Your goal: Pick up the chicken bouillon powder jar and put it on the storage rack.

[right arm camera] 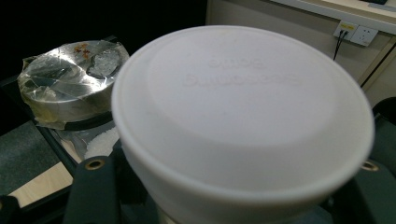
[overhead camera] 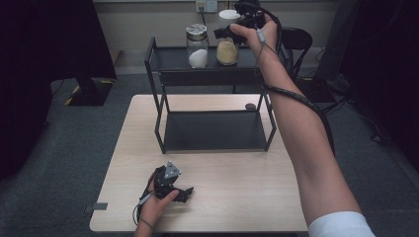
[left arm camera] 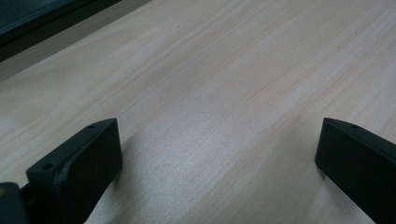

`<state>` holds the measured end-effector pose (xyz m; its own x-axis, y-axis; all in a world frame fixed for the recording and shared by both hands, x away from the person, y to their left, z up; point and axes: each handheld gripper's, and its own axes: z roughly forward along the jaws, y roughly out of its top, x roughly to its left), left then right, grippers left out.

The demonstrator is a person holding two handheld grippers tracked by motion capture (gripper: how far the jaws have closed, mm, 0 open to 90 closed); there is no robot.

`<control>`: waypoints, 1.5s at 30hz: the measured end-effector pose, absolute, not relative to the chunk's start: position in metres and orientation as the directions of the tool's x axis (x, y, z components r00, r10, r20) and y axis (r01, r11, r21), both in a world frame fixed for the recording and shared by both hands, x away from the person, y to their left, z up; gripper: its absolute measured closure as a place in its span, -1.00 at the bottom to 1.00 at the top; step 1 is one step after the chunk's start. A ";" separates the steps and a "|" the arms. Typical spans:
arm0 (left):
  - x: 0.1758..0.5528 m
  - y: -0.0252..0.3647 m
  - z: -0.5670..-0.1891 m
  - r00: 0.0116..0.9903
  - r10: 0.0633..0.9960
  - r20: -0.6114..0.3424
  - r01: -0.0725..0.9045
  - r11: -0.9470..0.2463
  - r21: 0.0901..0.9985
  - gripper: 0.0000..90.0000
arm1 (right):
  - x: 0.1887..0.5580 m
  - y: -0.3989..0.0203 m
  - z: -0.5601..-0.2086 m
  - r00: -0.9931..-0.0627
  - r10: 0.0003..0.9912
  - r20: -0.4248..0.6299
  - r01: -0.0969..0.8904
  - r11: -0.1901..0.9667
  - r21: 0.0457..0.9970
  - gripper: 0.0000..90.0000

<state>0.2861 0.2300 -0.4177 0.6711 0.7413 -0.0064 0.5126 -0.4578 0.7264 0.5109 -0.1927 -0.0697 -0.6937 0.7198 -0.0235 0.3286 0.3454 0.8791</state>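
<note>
A glass jar of tan powder (overhead camera: pixel 227 51) with a white lid (right arm camera: pixel 243 112) stands on the top shelf of a black metal rack (overhead camera: pixel 173 59). My right gripper (overhead camera: pixel 231 30) reaches it from the right, just under the lid, and is shut on the jar, one jaw on each side. In the right gripper view the jaws flank the jar below the lid, around my right gripper (right arm camera: pixel 229 196). Left of it stands a second jar (overhead camera: pixel 197 47) with white powder and a metal lid (right arm camera: pixel 70 88). My left gripper (overhead camera: pixel 184 193) rests low over the table (left arm camera: pixel 224 70), open with nothing between its jaws.
The rack's lower shelf (overhead camera: pixel 212 131) sits on the wooden table (overhead camera: pixel 237 197). A small dark object (overhead camera: pixel 250 106) lies on the table by the rack's right rear leg. A dark chair (overhead camera: pixel 299 42) stands behind the rack, and a wall socket (right arm camera: pixel 357 31) is beyond.
</note>
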 end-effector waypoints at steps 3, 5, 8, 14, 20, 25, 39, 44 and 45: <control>0.286 0.230 -0.418 0.671 0.741 -0.006 0.513 -0.458 0.726 -1.00 | 0.510 -0.192 -0.070 -0.694 0.719 -0.028 0.326 0.349 0.879 -0.24; 0.286 0.230 -0.418 0.671 0.741 -0.006 0.512 -0.459 0.726 -1.00 | 0.510 -0.192 -0.070 -0.693 0.721 -0.029 0.325 0.348 0.879 -0.26; 0.286 0.230 -0.418 0.671 0.741 -0.006 0.512 -0.459 0.726 -1.00 | 0.509 -0.192 -0.070 -0.690 0.724 -0.031 0.328 0.350 0.877 -0.46; 0.286 0.230 -0.418 0.670 0.742 -0.007 0.513 -0.456 0.727 -1.00 | 0.504 -0.199 -0.070 -0.679 0.734 -0.007 0.340 0.323 0.883 -0.78; 0.285 0.230 -0.418 0.670 0.742 -0.006 0.513 -0.457 0.727 -1.00 | 0.495 -0.205 -0.071 -0.670 0.743 -0.005 0.353 0.325 0.877 -0.87; 0.285 0.230 -0.418 0.670 0.742 -0.006 0.513 -0.457 0.727 -1.00 | 0.483 -0.208 -0.072 -0.656 0.754 -0.024 0.350 0.332 0.876 -0.95; 0.285 0.231 -0.418 0.670 0.742 -0.007 0.513 -0.457 0.726 -1.00 | 0.464 -0.225 -0.088 -0.682 0.731 0.042 0.362 0.287 0.887 -0.99; 0.285 0.231 -0.418 0.670 0.742 -0.007 0.514 -0.457 0.726 -1.00 | 0.453 -0.227 -0.095 -0.686 0.726 0.047 0.352 0.274 0.895 -0.98; 0.285 0.231 -0.418 0.670 0.742 -0.007 0.514 -0.457 0.726 -1.00 | 0.451 -0.228 -0.096 -0.691 0.721 0.050 0.349 0.273 0.896 -0.98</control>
<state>0.2852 0.2305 -0.4176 0.6702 0.7421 -0.0067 0.5136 -0.4572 0.7261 0.4514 -0.2281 -0.0965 -0.6915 0.7207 0.0500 0.3492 0.2729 0.8964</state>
